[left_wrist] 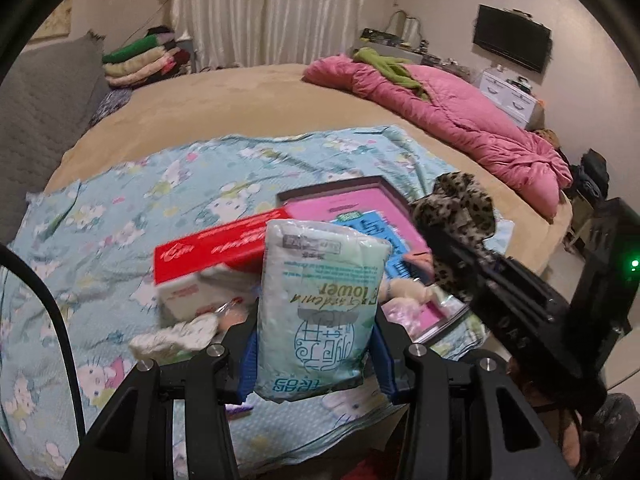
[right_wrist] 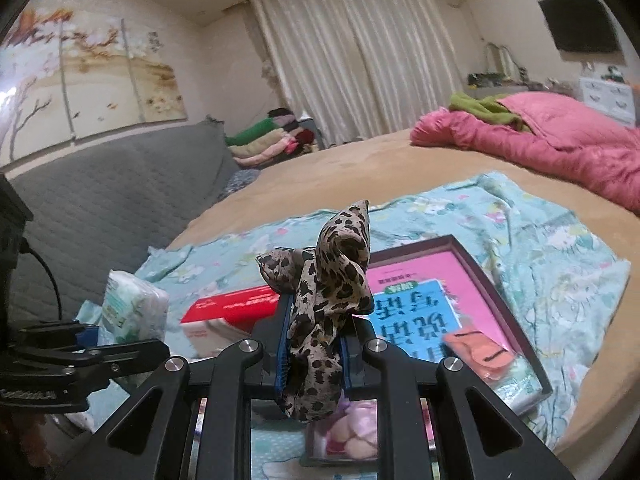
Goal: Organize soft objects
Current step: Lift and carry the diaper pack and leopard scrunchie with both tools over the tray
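Observation:
My left gripper is shut on a pale green tissue pack and holds it upright above the bed. The pack also shows in the right wrist view. My right gripper is shut on a leopard-print scarf, bunched and sticking up between the blue pads. The scarf also shows in the left wrist view, at the right. Below them lies a shallow box with a pink and blue sheet inside, an orange soft item and a pink plush item.
A red and white tissue box lies left of the shallow box on a light blue cartoon-print sheet. A pink quilt lies at the bed's far right. A grey headboard and folded blankets stand at the left.

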`<control>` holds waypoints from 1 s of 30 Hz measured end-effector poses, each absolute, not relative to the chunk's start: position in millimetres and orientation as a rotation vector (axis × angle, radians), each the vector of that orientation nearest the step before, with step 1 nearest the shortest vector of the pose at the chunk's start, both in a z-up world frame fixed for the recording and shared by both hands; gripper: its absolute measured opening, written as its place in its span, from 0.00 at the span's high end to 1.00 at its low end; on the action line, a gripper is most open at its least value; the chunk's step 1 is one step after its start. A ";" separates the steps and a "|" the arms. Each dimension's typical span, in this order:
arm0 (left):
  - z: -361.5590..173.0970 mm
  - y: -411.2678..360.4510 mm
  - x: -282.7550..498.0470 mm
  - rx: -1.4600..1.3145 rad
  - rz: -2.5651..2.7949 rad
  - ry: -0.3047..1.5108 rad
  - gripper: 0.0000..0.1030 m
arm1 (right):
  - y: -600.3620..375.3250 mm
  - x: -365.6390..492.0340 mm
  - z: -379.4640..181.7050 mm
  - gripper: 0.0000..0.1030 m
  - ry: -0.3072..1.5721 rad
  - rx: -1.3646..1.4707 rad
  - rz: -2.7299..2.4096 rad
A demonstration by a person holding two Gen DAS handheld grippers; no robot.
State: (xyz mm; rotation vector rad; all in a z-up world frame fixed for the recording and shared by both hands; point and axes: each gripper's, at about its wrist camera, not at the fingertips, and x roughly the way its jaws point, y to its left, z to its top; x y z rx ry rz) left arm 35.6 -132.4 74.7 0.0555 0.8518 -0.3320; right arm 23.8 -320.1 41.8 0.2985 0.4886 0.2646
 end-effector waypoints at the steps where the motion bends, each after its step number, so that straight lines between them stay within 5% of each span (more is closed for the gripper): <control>1: 76.1 -137.4 37.3 0.066 -0.336 0.849 0.55 | -323.4 23.8 42.2 0.81 0.485 0.302 0.256; 30: 14.4 -232.0 77.8 0.173 -0.497 0.962 0.55 | -403.3 34.1 10.3 0.81 0.529 0.387 0.072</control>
